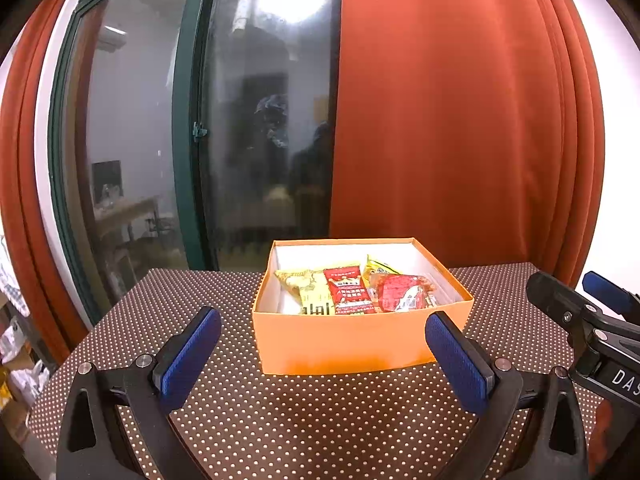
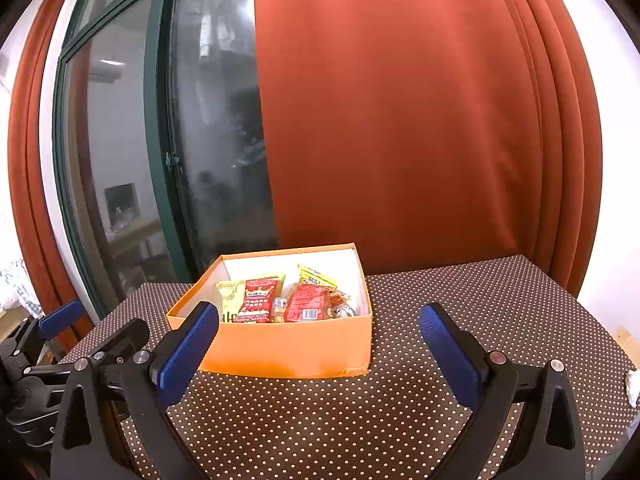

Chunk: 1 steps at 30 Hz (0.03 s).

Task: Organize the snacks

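An orange box [image 1: 344, 340] [image 2: 288, 346] with a white inside stands on the dotted table. Several snack packets lie in it: a red packet [image 1: 349, 290] [image 2: 256, 298], a yellow packet [image 1: 310, 289] [image 2: 232, 295], a clear-wrapped red snack [image 1: 402, 293] [image 2: 308, 302] and another yellow packet [image 1: 380, 267] [image 2: 316, 276] at the back. My left gripper [image 1: 324, 356] is open just in front of the box, holding nothing. My right gripper [image 2: 320, 350] is open too, its left finger level with the box's near left corner. Each gripper shows at the edge of the other's view.
The table [image 1: 320, 420] [image 2: 480, 300] has a brown cloth with white dots. Behind it hang an orange-red curtain [image 1: 440, 120] [image 2: 400, 120] and a green-framed glass door [image 1: 192, 132] [image 2: 160, 140]. A white scrap [image 2: 632, 384] lies at the table's right edge.
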{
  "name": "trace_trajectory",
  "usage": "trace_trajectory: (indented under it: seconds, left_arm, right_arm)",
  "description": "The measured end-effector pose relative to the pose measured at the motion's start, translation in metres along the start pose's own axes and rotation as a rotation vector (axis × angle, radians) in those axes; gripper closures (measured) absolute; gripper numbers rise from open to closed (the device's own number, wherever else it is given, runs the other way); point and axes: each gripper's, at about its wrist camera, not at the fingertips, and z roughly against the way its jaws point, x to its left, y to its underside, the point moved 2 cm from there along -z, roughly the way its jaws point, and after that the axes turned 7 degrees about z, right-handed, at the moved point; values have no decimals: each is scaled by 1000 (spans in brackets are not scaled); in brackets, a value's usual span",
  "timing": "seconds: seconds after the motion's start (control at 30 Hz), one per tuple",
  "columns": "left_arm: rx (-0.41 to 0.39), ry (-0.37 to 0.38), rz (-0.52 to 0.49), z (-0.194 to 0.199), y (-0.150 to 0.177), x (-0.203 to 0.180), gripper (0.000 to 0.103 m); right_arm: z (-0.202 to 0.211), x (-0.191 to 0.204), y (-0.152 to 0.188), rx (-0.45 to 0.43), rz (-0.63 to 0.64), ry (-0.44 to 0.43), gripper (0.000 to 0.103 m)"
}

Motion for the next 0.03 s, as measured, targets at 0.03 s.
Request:
trace_trajectory:
  seconds: [0.03]
  left_arm:
    - [1,0,1,-1,0,0,1]
  right_arm:
    - [0,0,0,2,-2,-1,1]
